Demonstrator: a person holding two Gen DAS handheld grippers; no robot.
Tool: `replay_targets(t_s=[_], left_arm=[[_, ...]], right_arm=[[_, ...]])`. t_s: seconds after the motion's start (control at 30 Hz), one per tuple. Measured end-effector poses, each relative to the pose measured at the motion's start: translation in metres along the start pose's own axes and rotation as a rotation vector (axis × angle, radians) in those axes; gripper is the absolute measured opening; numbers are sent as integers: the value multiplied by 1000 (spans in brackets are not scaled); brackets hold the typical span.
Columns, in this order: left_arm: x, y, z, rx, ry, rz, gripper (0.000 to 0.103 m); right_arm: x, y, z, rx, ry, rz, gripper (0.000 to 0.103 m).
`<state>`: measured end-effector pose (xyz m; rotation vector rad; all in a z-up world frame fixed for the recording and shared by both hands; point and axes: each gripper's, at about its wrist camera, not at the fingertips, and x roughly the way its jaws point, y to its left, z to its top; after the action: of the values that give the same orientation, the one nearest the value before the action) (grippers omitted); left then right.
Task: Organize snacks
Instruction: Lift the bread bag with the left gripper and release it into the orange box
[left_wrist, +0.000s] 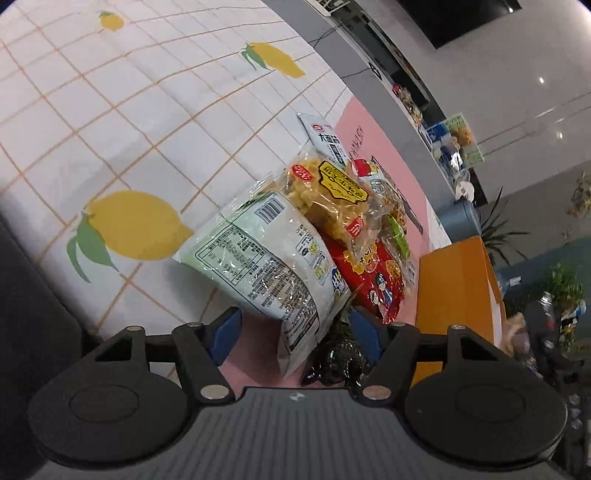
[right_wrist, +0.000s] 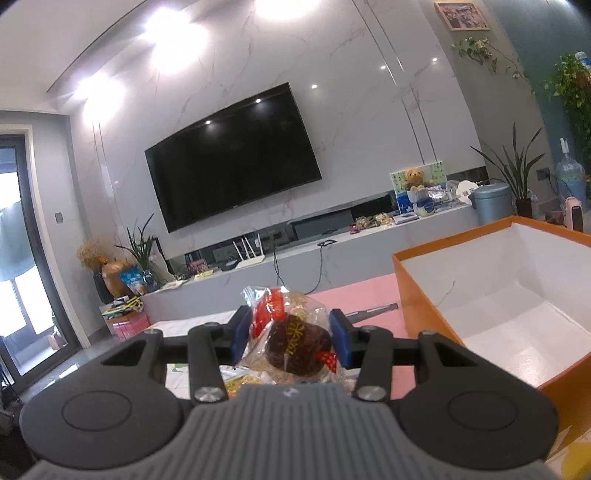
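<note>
- The counter (left_wrist: 110, 110) wears a white checked cloth printed with lemons, with a pink section further along where the snacks lie.
- A dark television (right_wrist: 232, 155) hangs on the marble wall beyond, above a long grey shelf (right_wrist: 369, 240) crowded with small clutter.
- The orange box (right_wrist: 491, 295), white inside, stands open on the pink part of the counter just right of the right gripper; nothing shows in the part of its inside that I can see.
- The snack pile (left_wrist: 332, 221) sits in a heap beside the box's orange wall: a pale green bag (left_wrist: 258, 258) lying label side up nearest the left gripper, a clear yellow packet (left_wrist: 332, 192) on top, a red packet (left_wrist: 373, 273) beneath it, and a white packet (left_wrist: 325, 142) at the far end.
- The left gripper (left_wrist: 295, 332) has its blue fingers spread wide around the green bag's near end, not pressing on it; a small dark wrapper (left_wrist: 336, 358) lies by the right finger.
- The right gripper (right_wrist: 290, 336) is lifted above the counter, its fingers closed on a clear crinkly snack packet (right_wrist: 291, 339) with a dark brown centre and red labels.
</note>
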<state>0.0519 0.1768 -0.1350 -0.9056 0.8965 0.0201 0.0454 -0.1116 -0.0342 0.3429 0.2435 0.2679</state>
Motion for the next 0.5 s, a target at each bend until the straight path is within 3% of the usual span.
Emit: replay_targets(t_s=[0.1,0.23,0.5], left_arm=[[7,13,-2,-48,-27,-11,72],[9,29,-2,-121,-78,-95,70],[22,32,2,-125,-118,-166,67]], right_arm=[[-5,0,3,5,-15,2,45],[-6,-2,5,24,-18,-3,45],[-1,0,2,37,6,-7,45]])
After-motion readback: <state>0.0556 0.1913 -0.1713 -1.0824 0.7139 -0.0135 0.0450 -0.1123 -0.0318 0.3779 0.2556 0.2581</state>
